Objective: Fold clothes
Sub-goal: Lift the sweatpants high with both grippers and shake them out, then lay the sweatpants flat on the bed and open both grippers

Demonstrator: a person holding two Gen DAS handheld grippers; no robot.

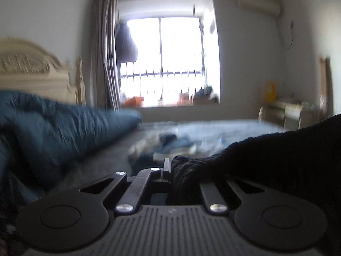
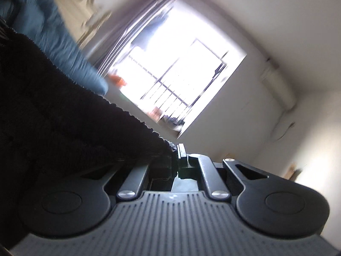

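I've both claws, left (image 1: 168,168) and right (image 2: 178,155), clamped on the black sweater (image 1: 266,155), mid-fold; next, lay it flat on the bed (image 1: 223,132)

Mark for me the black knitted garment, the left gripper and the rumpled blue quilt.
Black knitted garment (image 1: 277,149): left wrist view, on its ribbed fold right of the fingers.
Left gripper (image 1: 168,168): left wrist view, at the closed fingertips pinching the garment's edge.
Rumpled blue quilt (image 1: 64,128): left wrist view, on its bulging middle.

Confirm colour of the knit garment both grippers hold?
Black knit garment, clearest in the left wrist view.
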